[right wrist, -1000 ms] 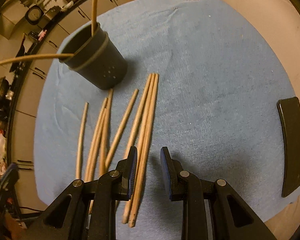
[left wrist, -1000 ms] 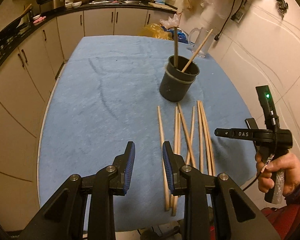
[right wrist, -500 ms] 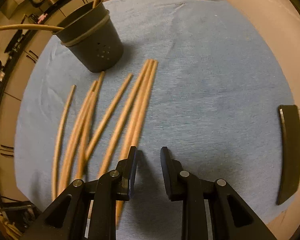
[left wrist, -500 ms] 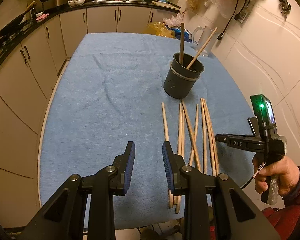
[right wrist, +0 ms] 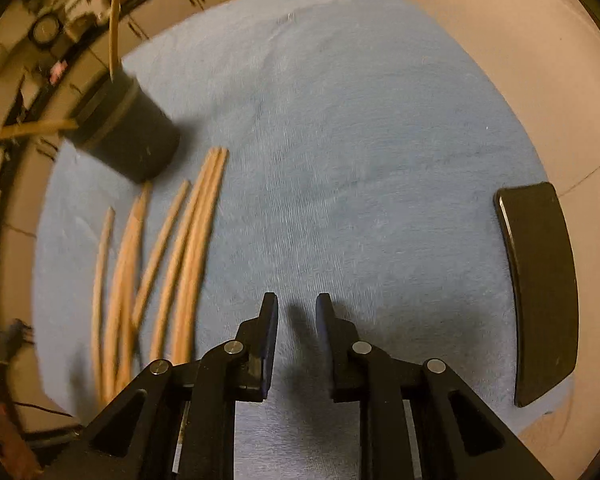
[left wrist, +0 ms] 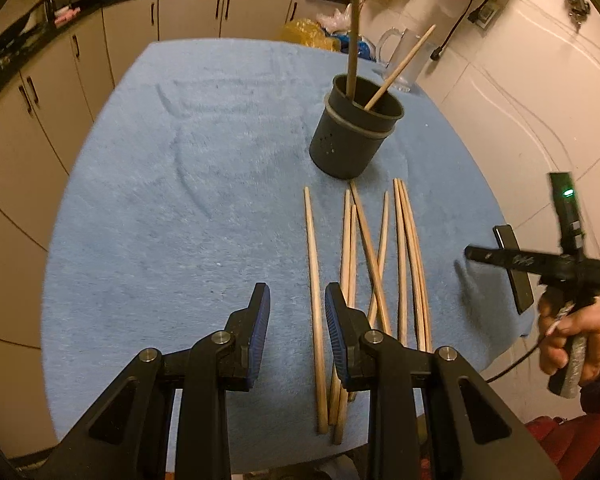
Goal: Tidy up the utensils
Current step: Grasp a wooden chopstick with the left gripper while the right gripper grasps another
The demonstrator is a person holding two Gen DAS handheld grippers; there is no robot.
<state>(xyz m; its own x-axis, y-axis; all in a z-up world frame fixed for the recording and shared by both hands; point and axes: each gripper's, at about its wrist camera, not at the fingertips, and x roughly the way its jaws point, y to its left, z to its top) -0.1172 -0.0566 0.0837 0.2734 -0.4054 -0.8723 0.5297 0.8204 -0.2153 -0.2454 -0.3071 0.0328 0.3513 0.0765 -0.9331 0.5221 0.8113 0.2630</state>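
Table: a blue towel covers the whole top, with kitchen cabinets along the far and left sides.
Holder: a dark round utensil cup stands upright on the far right part of the towel, two chopsticks already leaning out of its mouth.
Loose chopsticks: a scatter of wooden chopsticks lies flat just near of the cup, running near to far, some crossing each other.
Left gripper: hangs low over the near end of the leftmost chopstick, which lies between its parted blue pads; nothing is grasped.
Right gripper: jaws have just been closing, a narrow gap remains, only bare towel between them, nothing held; the chopsticks lie to its left.
Right edge: a flat black slab rests on the towel.
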